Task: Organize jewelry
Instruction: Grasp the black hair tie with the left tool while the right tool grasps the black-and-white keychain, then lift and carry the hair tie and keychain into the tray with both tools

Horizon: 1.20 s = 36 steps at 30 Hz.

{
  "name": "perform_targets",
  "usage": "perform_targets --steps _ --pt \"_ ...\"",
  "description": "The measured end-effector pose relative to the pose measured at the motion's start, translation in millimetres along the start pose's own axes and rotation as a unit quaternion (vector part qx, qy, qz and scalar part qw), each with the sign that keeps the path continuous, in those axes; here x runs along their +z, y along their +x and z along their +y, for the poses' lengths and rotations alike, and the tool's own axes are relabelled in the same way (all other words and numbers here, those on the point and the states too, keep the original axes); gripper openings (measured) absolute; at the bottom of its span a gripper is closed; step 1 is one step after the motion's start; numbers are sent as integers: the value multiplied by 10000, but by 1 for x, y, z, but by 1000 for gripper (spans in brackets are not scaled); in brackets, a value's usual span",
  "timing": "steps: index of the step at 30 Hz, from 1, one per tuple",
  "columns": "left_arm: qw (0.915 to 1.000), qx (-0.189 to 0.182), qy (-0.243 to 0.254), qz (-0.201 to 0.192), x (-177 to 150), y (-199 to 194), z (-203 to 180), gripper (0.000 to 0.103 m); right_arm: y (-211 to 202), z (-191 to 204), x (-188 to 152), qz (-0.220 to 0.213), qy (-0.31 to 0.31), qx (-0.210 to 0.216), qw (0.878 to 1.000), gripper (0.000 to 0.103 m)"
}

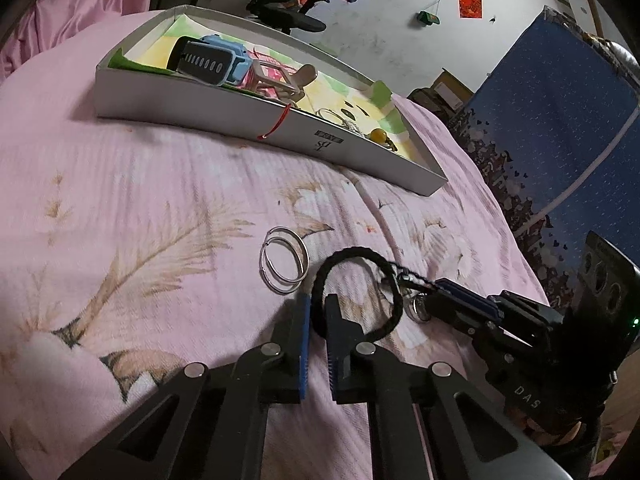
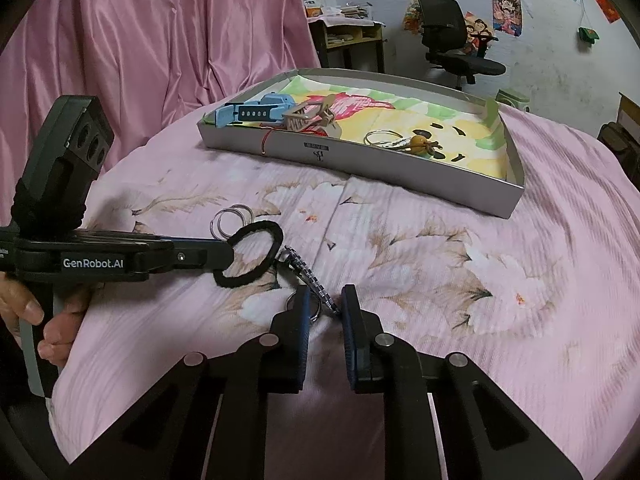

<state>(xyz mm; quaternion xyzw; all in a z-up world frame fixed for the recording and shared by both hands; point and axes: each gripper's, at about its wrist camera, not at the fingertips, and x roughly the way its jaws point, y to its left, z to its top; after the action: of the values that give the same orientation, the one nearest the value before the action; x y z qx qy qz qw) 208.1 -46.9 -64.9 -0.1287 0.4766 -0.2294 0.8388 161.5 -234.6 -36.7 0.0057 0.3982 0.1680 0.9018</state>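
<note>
A black braided bracelet [image 1: 360, 256] lies on the pink bedspread [image 1: 140, 184], with a short dark chain [image 2: 310, 276] and a small silver ring [image 1: 418, 308] hanging off one end. My left gripper [image 1: 318, 308] is shut on the braided loop's near side; from the right wrist view its tip [image 2: 224, 258] clamps the loop [image 2: 260, 228] from the left. My right gripper [image 2: 326, 304] is closed on the chain and ring end, and in the left wrist view it [image 1: 436, 286] comes in from the right. Two silver hoops [image 1: 284, 264] lie just left of the bracelet.
A shallow grey box [image 1: 240, 120] sits farther back, holding a blue watch [image 1: 212, 62], a beige hair claw [image 2: 308, 114], a red string, thin silver rings [image 2: 380, 136] and an amber bead [image 2: 420, 142]. A hand [image 2: 28, 312] grips the left handle. A pink curtain and an office chair [image 2: 452, 40] lie beyond.
</note>
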Motion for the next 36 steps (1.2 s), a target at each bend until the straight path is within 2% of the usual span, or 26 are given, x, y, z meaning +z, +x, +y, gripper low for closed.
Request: perform_targets --steps 7,19,25,36 --pt "9998 150 120 -109 -1 -1 -6 6 -2 -1 -1 -64 43 15 10000 4" --pt "9986 352 239 -308 -3 -9 -10 6 -6 -11 2 -330 286 -32 9990 3" --pt "9978 342 200 -537 0 -21 -11 6 -8 -15 5 -525 412 -24 9978 3" --pt "9919 417 143 -1188 14 -47 -13 6 -13 -16 13 -967 527 -8 9939 3"
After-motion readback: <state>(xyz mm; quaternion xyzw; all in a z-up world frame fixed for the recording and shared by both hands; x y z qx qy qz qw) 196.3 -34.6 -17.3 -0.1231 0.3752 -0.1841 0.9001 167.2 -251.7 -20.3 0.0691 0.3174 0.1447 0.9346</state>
